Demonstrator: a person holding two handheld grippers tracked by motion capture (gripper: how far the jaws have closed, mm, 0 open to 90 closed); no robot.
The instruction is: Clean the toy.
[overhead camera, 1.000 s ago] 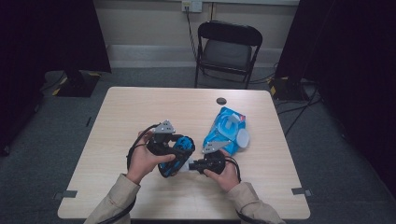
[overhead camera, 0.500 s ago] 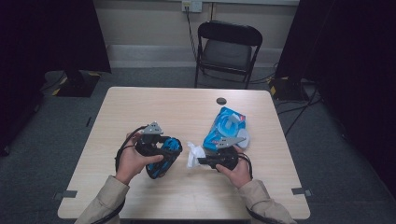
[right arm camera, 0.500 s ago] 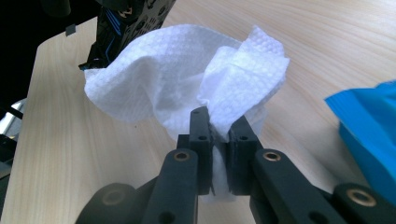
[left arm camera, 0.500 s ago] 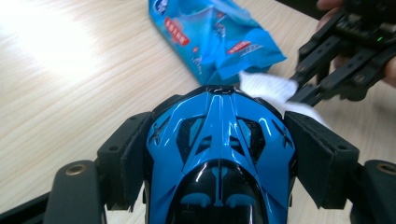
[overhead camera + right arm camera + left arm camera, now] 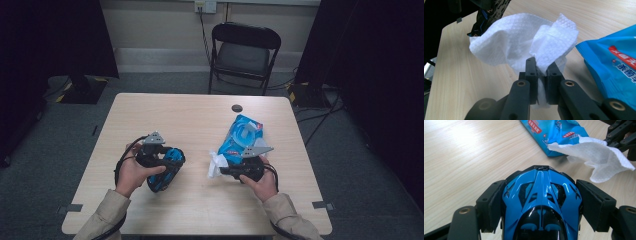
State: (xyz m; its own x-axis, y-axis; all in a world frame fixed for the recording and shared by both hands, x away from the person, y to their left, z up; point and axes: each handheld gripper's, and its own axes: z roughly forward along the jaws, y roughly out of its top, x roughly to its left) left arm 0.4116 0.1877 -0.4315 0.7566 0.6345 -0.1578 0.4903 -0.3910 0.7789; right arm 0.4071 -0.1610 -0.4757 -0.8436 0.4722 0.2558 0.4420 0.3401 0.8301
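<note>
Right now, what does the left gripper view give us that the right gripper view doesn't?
Left gripper view alone: the blue toy car seen from above, clamped between the left hand-held gripper pads, glossy body and dark vents clear. Right gripper view alone: the right hand-held gripper shut on the white wipe, the jaws pinching its bunched fold; the car appears there as a dark edge at top left. Both share: the wipe, the blue wipe pack and the wooden table.
</note>
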